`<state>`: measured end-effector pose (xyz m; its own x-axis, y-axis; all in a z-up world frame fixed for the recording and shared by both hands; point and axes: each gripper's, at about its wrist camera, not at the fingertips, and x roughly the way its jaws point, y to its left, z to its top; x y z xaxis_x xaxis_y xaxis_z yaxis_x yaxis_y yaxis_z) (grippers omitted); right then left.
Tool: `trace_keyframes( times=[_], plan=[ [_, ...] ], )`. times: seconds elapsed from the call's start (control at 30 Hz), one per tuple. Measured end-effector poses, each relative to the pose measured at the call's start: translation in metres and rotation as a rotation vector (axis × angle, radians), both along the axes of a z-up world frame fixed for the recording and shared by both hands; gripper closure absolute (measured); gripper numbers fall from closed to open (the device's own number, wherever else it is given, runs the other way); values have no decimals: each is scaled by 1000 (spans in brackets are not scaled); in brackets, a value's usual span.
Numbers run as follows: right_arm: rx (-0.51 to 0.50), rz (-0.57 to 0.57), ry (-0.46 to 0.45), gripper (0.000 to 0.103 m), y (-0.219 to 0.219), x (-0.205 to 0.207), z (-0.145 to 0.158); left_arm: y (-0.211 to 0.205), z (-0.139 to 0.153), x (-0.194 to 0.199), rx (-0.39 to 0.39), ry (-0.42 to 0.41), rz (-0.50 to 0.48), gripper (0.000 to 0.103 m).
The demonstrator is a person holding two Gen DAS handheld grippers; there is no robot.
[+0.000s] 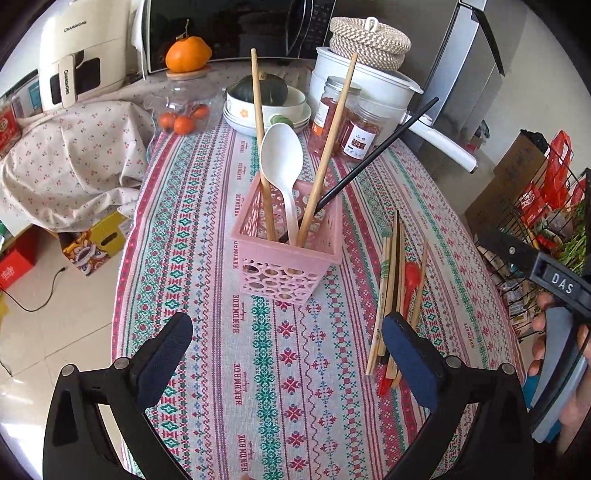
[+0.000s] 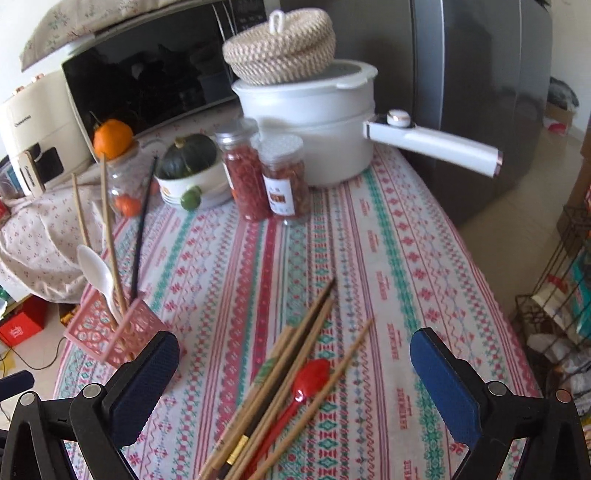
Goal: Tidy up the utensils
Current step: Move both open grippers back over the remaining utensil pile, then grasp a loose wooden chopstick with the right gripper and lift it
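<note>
A pink perforated basket [image 1: 286, 254] stands on the patterned tablecloth [image 1: 221, 369]. It holds a white spoon [image 1: 282, 162], two wooden chopsticks [image 1: 334, 136] and a black chopstick [image 1: 384, 144]. The basket also shows in the right wrist view [image 2: 110, 332]. A pile of wooden chopsticks [image 1: 386, 295] and a red spoon [image 1: 410, 284] lies to its right. My left gripper [image 1: 284, 339] is open and empty, in front of the basket. My right gripper [image 2: 295, 354] is open and empty above the pile [image 2: 280, 373] and the red spoon [image 2: 306, 380]; its body shows in the left wrist view [image 1: 554, 280].
Behind stand two spice jars [image 2: 266, 181], a white pot with a woven lid [image 2: 306, 122], a bowl with a squash [image 1: 264, 99], a glass jar with oranges [image 1: 184, 107], a microwave [image 1: 236, 26] and a fridge [image 2: 480, 92]. A wire rack [image 1: 546, 229] stands right of the table.
</note>
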<state>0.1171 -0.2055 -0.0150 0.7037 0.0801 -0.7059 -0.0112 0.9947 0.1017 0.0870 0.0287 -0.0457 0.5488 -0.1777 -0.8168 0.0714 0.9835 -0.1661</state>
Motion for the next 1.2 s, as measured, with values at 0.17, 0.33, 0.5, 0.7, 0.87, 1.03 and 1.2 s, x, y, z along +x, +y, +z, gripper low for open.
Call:
trace_keyframes(
  times=[0.17, 0.33, 0.5, 0.7, 0.87, 1.03, 1.2],
  plan=[
    [-35, -58, 145, 0, -18, 20, -31, -6, -7, 3, 23, 20, -17, 0],
    [-4, -112, 295, 0, -31, 42, -68, -11, -16, 6, 54, 54, -45, 0],
    [-14, -139, 405, 0, -31, 57, -100, -13, -23, 7, 48, 77, -61, 0],
    [-30, -185, 456, 0, -34, 63, -119, -16, -28, 7, 64, 89, -78, 0],
    [-89, -172, 459, 0, -28, 63, -125, -18, -30, 6, 69, 96, -91, 0],
    [-87, -148, 474, 0, -25, 60, -127, -24, -29, 2, 90, 65, -97, 0],
    [-99, -95, 504, 0, -21, 54, -128, -37, -28, -4, 99, 40, -137, 0]
  ],
)
